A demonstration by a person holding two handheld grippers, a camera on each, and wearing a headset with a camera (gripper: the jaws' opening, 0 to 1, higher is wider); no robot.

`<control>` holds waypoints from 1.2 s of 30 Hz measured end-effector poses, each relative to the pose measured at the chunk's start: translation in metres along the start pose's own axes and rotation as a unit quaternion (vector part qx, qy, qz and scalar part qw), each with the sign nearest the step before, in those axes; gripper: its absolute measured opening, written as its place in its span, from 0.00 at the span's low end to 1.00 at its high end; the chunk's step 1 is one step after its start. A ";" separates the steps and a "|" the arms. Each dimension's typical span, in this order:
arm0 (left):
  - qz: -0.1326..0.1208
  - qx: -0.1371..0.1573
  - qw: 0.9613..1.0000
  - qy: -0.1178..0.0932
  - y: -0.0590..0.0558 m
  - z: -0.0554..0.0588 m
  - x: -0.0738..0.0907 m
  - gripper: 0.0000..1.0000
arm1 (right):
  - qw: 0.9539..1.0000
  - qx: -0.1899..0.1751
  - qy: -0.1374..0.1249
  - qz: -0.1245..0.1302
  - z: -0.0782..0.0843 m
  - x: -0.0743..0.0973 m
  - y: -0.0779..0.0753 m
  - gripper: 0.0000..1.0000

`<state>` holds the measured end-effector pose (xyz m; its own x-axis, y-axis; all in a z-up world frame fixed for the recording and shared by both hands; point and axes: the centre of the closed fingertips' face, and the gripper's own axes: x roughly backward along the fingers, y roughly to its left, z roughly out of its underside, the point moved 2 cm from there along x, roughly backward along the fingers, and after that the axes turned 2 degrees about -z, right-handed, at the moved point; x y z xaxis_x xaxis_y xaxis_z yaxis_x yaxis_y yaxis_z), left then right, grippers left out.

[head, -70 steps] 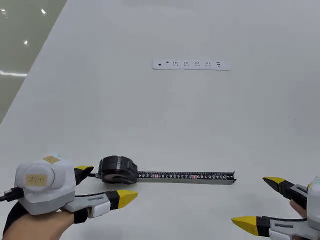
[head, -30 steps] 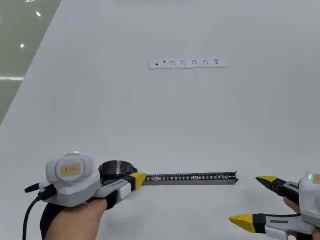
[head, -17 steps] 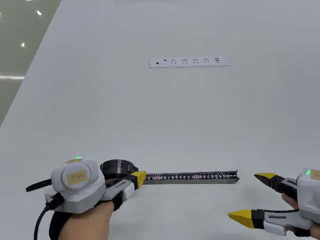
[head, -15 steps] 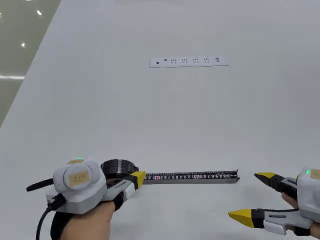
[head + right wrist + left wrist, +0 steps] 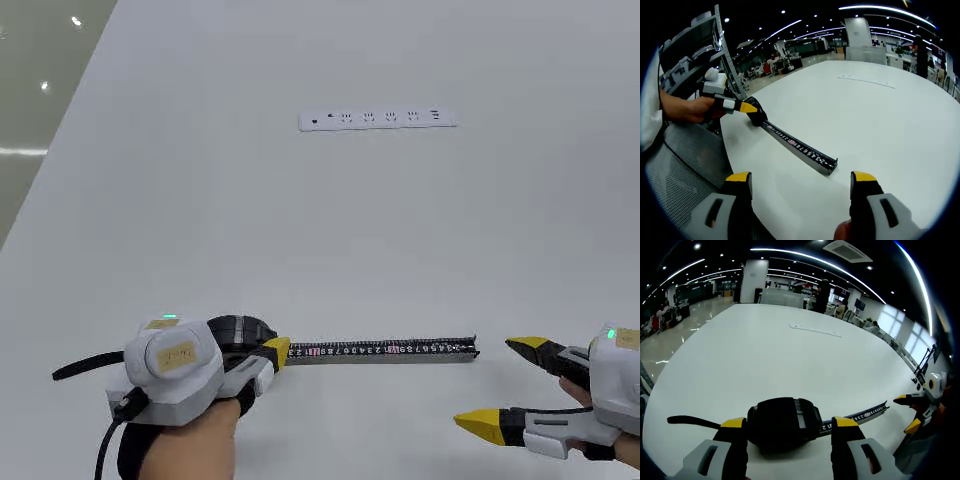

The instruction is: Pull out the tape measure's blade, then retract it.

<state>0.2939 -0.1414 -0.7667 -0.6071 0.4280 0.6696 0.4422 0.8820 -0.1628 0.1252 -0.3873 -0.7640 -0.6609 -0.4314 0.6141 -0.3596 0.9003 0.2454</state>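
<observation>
Blade [image 5: 385, 350] out by the table's [image 5: 350, 220] near edge; I'm straddling its case [image 5: 784, 421], left gripper [image 5: 789, 422] and right gripper [image 5: 801, 176] both gaping; retracting is remaining.

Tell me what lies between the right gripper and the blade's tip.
Bare table separates the right gripper from the blade's tip, as the head view shows.
</observation>
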 end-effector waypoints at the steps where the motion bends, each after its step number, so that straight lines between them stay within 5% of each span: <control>1: 0.000 -0.002 1.000 0.000 -0.001 0.000 0.000 0.65 | 1.000 0.000 0.000 -0.001 0.000 0.000 0.000 0.81; 11: -0.015 -0.010 1.000 0.006 0.004 0.001 -0.004 0.61 | 1.000 0.006 0.007 -0.007 -0.001 -0.005 -0.001 0.80; 14: -0.020 -0.039 0.999 0.016 0.003 0.003 -0.005 0.60 | 1.000 0.009 0.011 -0.008 -0.002 -0.007 -0.003 0.79; 29: -0.014 -0.018 1.000 0.012 0.003 0.003 -0.006 0.60 | 0.999 0.026 0.024 -0.018 -0.002 -0.016 -0.011 0.75; 36: -0.012 -0.018 1.000 0.014 0.003 0.003 -0.006 0.59 | 0.997 0.055 0.042 -0.027 0.003 -0.021 -0.017 0.63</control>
<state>0.2971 -0.1404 -0.7740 -0.5988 0.4011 0.6932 0.4521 0.8838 -0.1207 0.1437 -0.3938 -0.7836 -0.5822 -0.4685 0.6645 -0.4666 0.8618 0.1987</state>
